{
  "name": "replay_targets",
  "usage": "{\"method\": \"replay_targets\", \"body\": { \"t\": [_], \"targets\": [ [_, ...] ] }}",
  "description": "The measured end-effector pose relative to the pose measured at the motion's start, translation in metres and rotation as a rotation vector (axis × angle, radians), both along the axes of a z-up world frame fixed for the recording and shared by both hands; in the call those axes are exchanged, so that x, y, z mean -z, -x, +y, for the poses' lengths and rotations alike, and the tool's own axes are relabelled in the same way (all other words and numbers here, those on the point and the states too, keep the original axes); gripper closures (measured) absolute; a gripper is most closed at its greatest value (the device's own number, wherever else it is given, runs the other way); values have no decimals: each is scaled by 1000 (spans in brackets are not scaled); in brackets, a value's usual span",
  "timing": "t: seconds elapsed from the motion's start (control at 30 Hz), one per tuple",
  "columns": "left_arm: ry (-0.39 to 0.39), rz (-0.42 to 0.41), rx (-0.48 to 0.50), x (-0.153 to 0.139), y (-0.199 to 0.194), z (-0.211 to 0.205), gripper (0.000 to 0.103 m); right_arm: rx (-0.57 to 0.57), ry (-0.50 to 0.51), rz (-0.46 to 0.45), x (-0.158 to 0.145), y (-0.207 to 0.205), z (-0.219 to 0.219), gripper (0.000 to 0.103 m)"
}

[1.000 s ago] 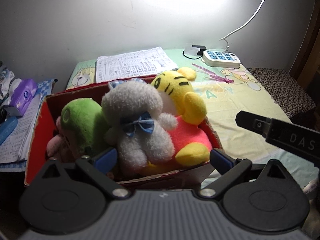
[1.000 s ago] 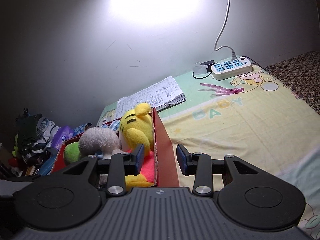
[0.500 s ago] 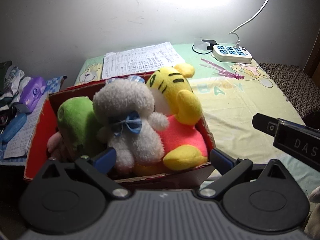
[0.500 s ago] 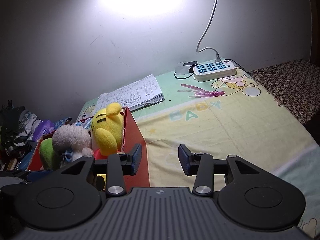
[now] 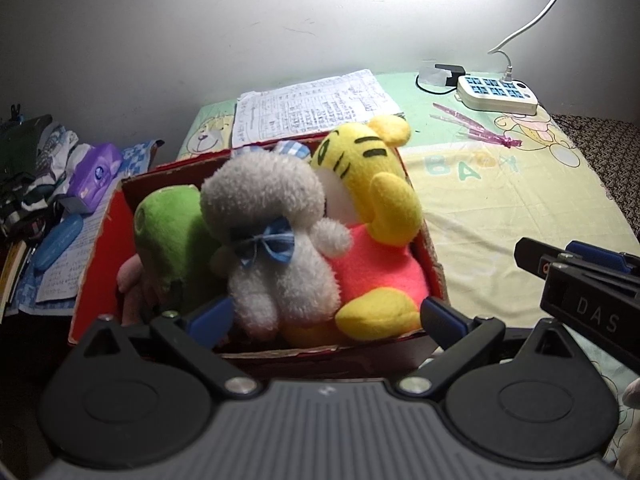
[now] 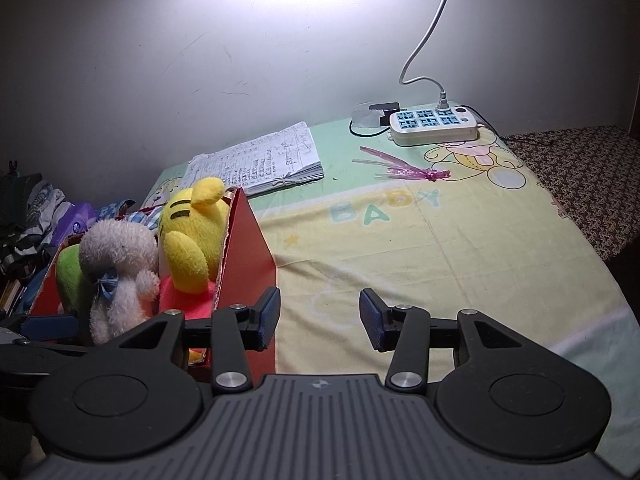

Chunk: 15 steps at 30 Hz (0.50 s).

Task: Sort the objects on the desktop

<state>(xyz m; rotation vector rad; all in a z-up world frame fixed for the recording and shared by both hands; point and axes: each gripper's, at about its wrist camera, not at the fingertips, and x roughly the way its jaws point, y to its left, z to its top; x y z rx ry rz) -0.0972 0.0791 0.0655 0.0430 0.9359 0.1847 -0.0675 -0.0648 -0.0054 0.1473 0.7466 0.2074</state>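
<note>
Red box [image 5: 100,240] packed with plush toys, dead ahead of the left gripper [image 5: 326,316], pads spread wide over the near rim and holding nothing. Box's long axis across the gripper's line of sight, open top up. Inside, upright and side by side: green toy [image 5: 168,236] to the tool's left, grey toy with blue bow [image 5: 276,248] centre, yellow tiger [image 5: 360,168] to the right, head tipped away. Right gripper [image 6: 318,314] also open and empty, box just off its left finger, bare cloth ahead. Left likely the nearer hand for the toys. Further ahead, well apart: paper stack [image 6: 260,160], power strip [image 6: 434,124].
</note>
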Motion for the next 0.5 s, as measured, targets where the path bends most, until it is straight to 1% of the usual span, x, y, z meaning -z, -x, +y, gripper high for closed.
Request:
{"method": "replay_targets", "body": {
  "t": [0.17, 0.33, 0.5],
  "targets": [
    [-16, -4, -36, -3, 3, 7, 3, -31, 16, 1, -3, 0, 7, 53],
    [10, -20, -65, -10, 8, 22, 3, -57, 11, -21, -14, 2, 16, 52],
    [20, -35, -84, -16, 17, 38, 3, -86, 11, -33, -23, 4, 31, 51]
  ]
}}
